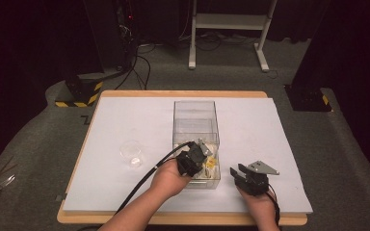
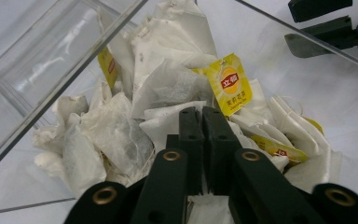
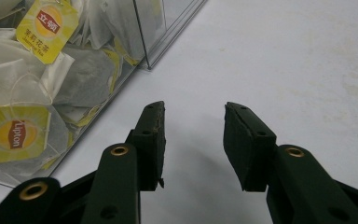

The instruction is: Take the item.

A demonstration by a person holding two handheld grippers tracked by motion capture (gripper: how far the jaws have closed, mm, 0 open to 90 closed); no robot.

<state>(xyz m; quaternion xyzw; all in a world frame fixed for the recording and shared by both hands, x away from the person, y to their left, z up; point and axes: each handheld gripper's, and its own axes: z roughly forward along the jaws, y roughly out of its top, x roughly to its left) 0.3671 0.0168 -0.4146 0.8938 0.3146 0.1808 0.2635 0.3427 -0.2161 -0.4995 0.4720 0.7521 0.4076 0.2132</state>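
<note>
The left gripper (image 2: 201,112) is pressed narrow among the tea bags (image 2: 168,88) heaped in the clear box (image 1: 196,126); whether paper is pinched cannot be told. Tangled strings may drag out several. The right gripper (image 3: 193,109) is held wide over the bench (image 3: 284,56).

Left gripper (image 2: 202,112): black jaws, brass-coloured rivets. Right gripper (image 3: 193,123): same black, same brass rivets, grey plate on top. Tea bags (image 2: 121,126): white paper, dark leaf showing through. Their tags (image 2: 230,84): yellow, orange disc with a red logo patch. Box (image 1: 196,108): clear, colourless. Cup (image 1: 131,153) at 9 o'clock of the box: clear too. Table sheet (image 1: 125,120): pale grey-white, tan wood edge. Weight (image 1: 79,94) at 10 o'clock: black with yellow-black hazard stripes.
</note>
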